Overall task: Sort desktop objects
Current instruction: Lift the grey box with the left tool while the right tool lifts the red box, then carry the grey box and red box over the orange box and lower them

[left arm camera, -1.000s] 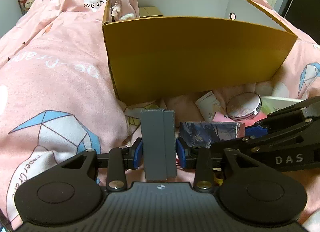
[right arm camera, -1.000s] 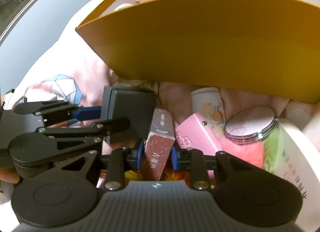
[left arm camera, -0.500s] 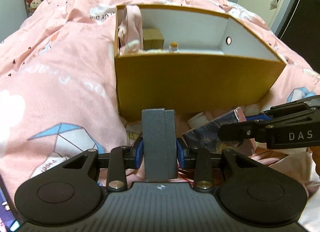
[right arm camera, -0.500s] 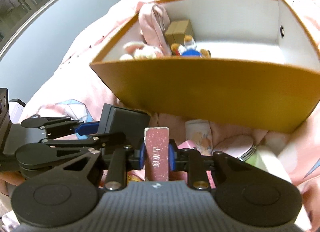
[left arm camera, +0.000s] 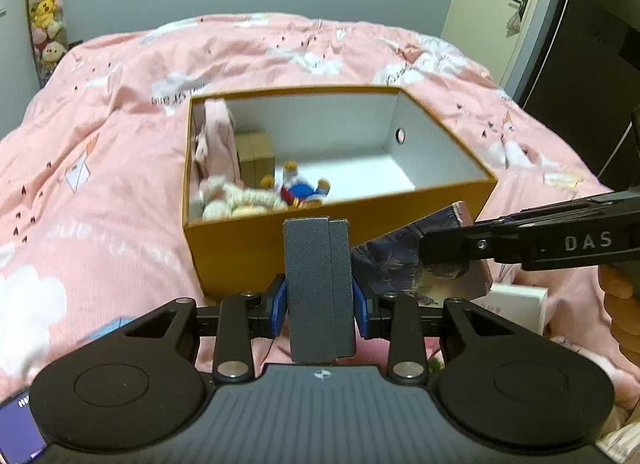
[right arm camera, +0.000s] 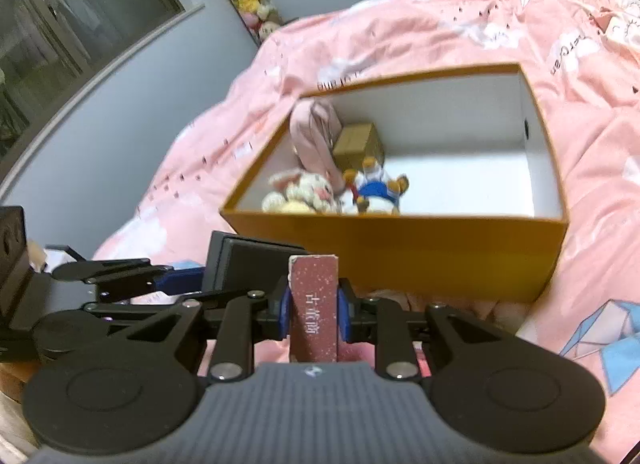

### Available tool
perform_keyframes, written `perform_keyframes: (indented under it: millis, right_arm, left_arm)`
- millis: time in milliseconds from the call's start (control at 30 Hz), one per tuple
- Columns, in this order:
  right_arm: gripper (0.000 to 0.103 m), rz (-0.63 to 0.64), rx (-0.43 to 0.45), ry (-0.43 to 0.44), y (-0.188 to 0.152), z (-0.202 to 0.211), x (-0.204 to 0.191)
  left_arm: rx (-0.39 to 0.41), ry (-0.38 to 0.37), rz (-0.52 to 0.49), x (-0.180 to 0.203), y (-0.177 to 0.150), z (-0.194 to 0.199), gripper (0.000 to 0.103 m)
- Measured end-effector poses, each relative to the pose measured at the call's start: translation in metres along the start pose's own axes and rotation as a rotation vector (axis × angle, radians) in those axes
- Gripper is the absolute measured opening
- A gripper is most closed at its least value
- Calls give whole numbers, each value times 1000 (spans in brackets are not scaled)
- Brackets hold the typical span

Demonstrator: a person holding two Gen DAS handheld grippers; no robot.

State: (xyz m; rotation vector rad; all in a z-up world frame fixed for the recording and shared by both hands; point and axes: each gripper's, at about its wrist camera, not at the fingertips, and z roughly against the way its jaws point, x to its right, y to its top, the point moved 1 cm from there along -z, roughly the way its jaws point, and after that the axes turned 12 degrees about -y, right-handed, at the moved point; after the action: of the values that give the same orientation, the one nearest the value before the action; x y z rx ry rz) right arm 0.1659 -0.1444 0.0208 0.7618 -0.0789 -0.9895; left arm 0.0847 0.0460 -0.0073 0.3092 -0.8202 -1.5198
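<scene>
The left gripper (left arm camera: 319, 300) was clamped on a dark grey textured rectangular case (left arm camera: 319, 288), held upright just before the open orange cardboard box (left arm camera: 240, 252). The right gripper (right arm camera: 313, 314) was clamped on a slim dark red printed carton (right arm camera: 314, 312), also before this box, beside the case. Plush toys (right arm camera: 304, 193) lay inside the box.

We see a matt, finely textured grey case (left arm camera: 320, 288), a printed cardboard packet (right arm camera: 314, 304) with a speckled maroon end, and an orange cardboard box (left arm camera: 240, 252) lined in matt white. Soft cotton-like pink bedding (left arm camera: 120, 167) wrinkles around it; plush toys (right arm camera: 304, 193) look fuzzy.
</scene>
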Motion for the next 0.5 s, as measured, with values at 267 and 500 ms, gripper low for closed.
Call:
perform_keyframes:
  millis: [267,500]
  right_arm:
    - [24,-46,122,-7,22,28,9]
    - [24,-74,196,-24,40,40,19]
  left_arm:
    - [72,-16,-10,9,24,6,38]
    - [123,-61,-30,18,44,9,37]
